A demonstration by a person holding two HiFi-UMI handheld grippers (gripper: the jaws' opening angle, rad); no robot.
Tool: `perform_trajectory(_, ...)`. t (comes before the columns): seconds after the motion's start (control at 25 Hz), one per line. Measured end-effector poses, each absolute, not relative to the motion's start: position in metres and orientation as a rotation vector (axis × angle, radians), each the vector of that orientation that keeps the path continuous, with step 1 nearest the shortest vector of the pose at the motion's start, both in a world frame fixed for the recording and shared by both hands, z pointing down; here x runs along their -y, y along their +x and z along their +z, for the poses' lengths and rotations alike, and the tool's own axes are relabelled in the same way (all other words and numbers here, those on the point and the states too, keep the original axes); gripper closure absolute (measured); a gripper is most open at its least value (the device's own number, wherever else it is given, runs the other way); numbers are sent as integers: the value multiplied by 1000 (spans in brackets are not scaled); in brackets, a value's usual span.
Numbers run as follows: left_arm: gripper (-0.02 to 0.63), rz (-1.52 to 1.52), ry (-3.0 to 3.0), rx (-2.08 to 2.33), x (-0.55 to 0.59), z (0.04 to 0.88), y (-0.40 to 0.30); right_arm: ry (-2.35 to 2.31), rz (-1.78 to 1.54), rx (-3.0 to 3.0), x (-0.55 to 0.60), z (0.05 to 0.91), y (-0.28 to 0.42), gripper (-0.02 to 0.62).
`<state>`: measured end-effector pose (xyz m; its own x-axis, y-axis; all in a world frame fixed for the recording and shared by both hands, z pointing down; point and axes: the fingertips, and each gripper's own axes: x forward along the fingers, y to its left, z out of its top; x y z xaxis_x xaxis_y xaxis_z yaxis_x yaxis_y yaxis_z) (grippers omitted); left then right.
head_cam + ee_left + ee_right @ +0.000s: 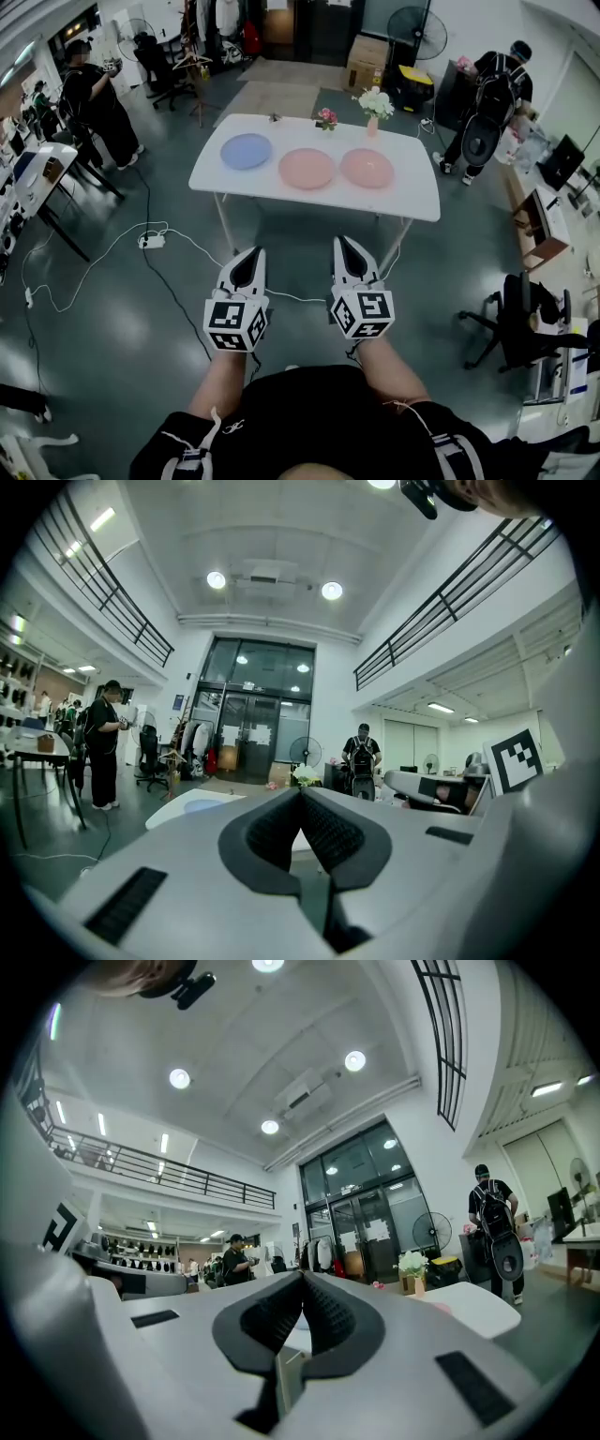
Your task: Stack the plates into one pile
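Three plates lie in a row on a white table (pixel 412 192) ahead of me: a blue plate (pixel 247 151) at the left, a pink plate (pixel 307 169) in the middle and a second pink plate (pixel 367 168) at the right. Both grippers are held level over the floor, well short of the table. My left gripper (pixel 250 253) is shut with nothing in it, its pads meeting at the tip (pixel 302 790). Beside it, my right gripper (pixel 344 242) is also shut and empty (pixel 302 1276). The blue plate (pixel 202 805) shows faintly in the left gripper view.
A small pink flower pot (pixel 325 117) and a vase of white flowers (pixel 376 103) stand at the table's far edge. One person (pixel 94 98) stands at the far left, another with a backpack (pixel 489 108) at the far right. Cables (pixel 141 240) trail over the floor; an office chair (pixel 525 319) is at the right.
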<state>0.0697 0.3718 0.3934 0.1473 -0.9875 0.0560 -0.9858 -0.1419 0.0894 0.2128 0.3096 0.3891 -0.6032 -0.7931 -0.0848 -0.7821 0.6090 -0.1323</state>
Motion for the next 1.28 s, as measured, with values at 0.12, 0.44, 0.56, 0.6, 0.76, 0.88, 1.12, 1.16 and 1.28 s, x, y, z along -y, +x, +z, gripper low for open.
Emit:
perform_trajectory(0.12,594,-20,2323,1964,-358,396,58,-1358,-131,-2682,-296,395,201,578)
perform_trajectory(0.44,594,9,2346,1921,-309,403,30,-1458,-190,-2655,-251,414,182,578)
perform_trajectory(0.56,594,14,2343,1912,-286,411,24,-1469,-199,-2650,-228,421,178,578)
perform_trajectory(0.6,594,17,2345,1910,-278,414,22,-1472,-205,-2645,-220,424,176,578)
perform_trajectory(0.76,594,29,2356,1904,-236,420,16,-1498,-210,-2623,-176,431,175,578)
perform_trajectory(0.88,594,32,2358,1911,-193,423,10,-1523,-163,-2622,-135,434,171,578)
perform_trajectory(1.12,594,42,2365,1928,-96,412,-3,-1523,-24,-2643,-41,418,150,578)
perform_trajectory(1.16,594,44,2363,1934,-79,409,-7,-1514,-31,-2643,-24,415,146,578)
perform_trajectory(1.28,594,43,2358,1950,-29,403,-18,-1491,-67,-2642,29,412,136,578)
